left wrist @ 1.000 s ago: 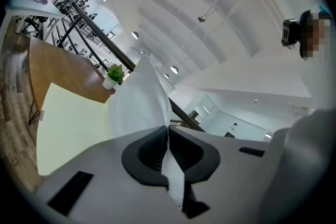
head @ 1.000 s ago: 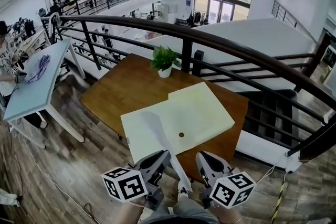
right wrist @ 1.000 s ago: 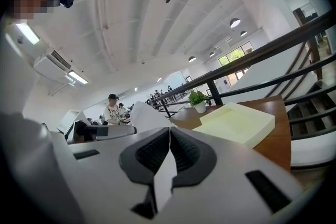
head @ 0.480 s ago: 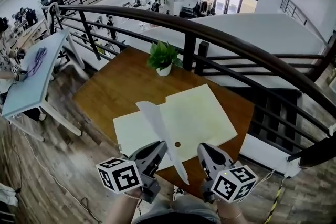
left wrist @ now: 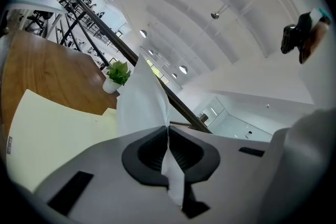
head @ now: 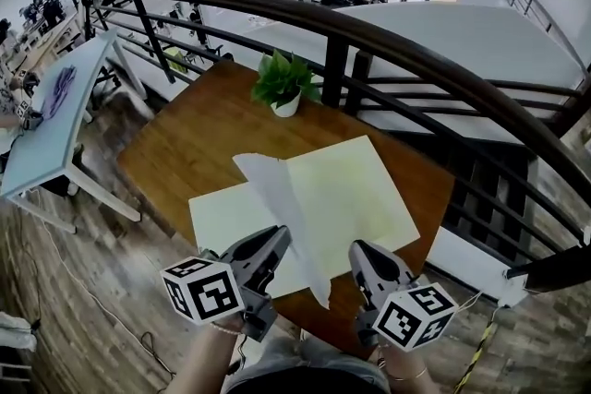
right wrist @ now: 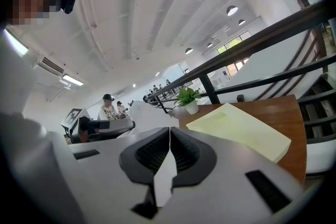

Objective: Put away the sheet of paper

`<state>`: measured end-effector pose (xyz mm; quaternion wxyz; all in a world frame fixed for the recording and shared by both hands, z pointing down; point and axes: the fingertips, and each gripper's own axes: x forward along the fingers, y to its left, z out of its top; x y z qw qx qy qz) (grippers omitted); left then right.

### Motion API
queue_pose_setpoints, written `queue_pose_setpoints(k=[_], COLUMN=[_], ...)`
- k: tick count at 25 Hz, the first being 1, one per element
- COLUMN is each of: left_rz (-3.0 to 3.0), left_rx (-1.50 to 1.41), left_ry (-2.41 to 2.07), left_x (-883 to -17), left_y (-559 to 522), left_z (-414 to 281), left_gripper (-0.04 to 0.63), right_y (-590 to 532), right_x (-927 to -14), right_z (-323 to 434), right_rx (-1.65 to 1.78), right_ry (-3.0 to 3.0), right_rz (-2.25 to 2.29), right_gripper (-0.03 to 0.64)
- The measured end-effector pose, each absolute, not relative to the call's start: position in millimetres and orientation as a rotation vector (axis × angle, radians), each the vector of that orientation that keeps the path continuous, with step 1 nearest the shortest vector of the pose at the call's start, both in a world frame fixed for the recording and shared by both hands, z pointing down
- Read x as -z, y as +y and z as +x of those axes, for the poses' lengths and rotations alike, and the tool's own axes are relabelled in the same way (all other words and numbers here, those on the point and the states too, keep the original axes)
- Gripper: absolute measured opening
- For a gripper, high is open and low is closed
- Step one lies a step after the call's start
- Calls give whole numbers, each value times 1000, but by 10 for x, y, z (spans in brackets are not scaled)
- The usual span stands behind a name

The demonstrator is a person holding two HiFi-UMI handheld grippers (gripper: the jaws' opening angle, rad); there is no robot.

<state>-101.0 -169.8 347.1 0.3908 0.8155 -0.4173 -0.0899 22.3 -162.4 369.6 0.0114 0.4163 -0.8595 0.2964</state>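
Observation:
A white sheet of paper [head: 282, 198] stands up on edge over an open pale yellow folder [head: 365, 185] that lies on the wooden table [head: 185, 143]. My left gripper [head: 275, 238] is shut on the sheet's near part, and in the left gripper view the paper [left wrist: 142, 97] rises out of the closed left gripper [left wrist: 168, 131]. My right gripper [head: 360, 252] is also shut, and in the right gripper view a white strip of paper [right wrist: 164, 176] is pinched in the right gripper [right wrist: 169, 134]. Both grippers hover over the table's near edge.
A small potted plant [head: 280, 86] stands at the table's far edge. Behind it runs a dark metal railing [head: 369, 37] with a drop to a lower floor beyond. A light blue table [head: 55, 125] stands to the left, where people are seated.
The sheet has risen off the folder and now stands taller and further over it. Both grippers stayed shut and shifted slightly left.

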Motion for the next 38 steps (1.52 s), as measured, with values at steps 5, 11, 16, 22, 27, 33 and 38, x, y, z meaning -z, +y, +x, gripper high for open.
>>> queue_pose_setpoints(k=[5,11,16,22,27,33,38], left_rz=[2055,2028,1970,1922,1874,1839,1823], left_rx=[223,213,191,170,135,76,14], left_ry=[-1052,-1062,-1072,-1052,-1085,-1120,-1139], left_x=[-3511,-3658,-3891,-4100,-4311,-4532,-4713], left_y=[-1817,-1947,-2008,-2021,-1999,-2021,-2075], left_z=[-954,-969,-1028,-1076,-1206,-1322,-1383], left_gripper=[23,23,23,23,23,23,23], right_y=[-1735,-1827,-1894,-1928,-1930,-1936,-2001], right_x=[-3790,-3907,-4001,-4105,-4204,-4312,-4348], right_z=[307,349,363,422,444,457,453], right_rx=[-951,-973,-1002,-1029,-1048,-1077,-1096], right_ry=[-2661,-2630,-2610,-2578,-2557,-2539,-2538], right_rz=[1295,1273,1253,1242,1229,1219,1221], right_gripper=[28,28,28,28,28,28,28])
